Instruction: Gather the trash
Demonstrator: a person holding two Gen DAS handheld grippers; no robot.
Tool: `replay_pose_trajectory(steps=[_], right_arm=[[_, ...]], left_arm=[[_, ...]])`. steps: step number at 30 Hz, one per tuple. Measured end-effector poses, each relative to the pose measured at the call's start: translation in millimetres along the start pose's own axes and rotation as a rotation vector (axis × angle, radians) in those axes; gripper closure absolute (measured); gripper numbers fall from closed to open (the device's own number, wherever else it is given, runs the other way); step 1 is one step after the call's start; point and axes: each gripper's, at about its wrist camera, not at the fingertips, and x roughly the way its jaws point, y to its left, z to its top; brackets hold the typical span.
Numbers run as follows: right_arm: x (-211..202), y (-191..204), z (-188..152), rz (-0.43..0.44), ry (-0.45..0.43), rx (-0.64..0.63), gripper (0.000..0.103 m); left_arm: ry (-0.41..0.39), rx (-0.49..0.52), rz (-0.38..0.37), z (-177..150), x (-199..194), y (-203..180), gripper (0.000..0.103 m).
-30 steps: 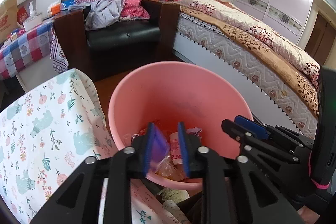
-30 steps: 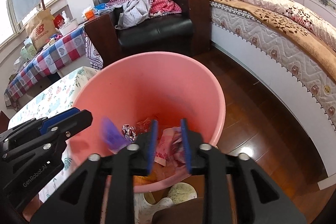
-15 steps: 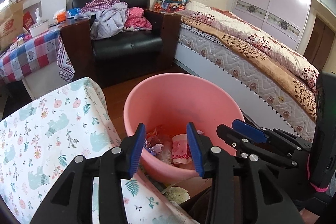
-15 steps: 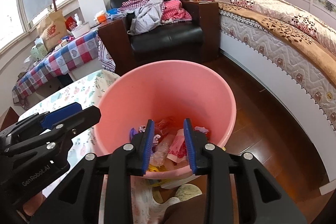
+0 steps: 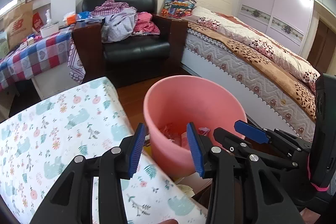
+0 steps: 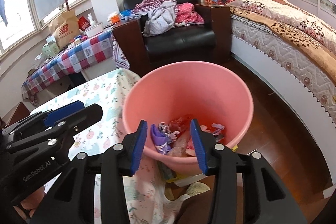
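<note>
A pink bucket point(image 5: 168, 152) stands on the floor beside the table, and its inner wall point(image 6: 189, 93) fills the middle of the right wrist view. Crumpled wrappers lie at its bottom, among them a purple wrapper point(image 6: 159, 138). My left gripper point(image 5: 166, 129) hovers open above the bucket's near rim with nothing between its blue pads; it also shows at the left as the left gripper point(image 6: 63, 110). My right gripper point(image 6: 168, 123) hangs over the bucket's near side, its jaws opening and empty. It appears again as the right gripper point(image 5: 250, 133).
A table with a floral cloth point(image 5: 52, 129) touches the bucket's left side. A bed point(image 5: 252, 60) runs along the right, across wooden floor point(image 6: 283, 129). Behind stand a black armchair point(image 5: 134, 47) piled with clothes and a checked table point(image 5: 31, 58). Papers point(image 6: 189, 177) lie under the bucket.
Both grippers have drawn back and up from the bucket. The left jaws spread and let a purple wrapper fall inside. The right jaws have widened too.
</note>
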Motion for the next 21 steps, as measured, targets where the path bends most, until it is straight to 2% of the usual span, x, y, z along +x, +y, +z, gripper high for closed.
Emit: replay_pose_trajectory(steps=[7,21], right_arm=[[-6,16,-4,0.040,-0.019,-0.001,0.059],[-15,40,-13,0.054,-0.037,-0.027,0.059]], left_arm=[[0.001,-0.031,0.031,-7,-17,20,0.063],[-0.018,-0.053,0.081,-20,-39,39,0.063]])
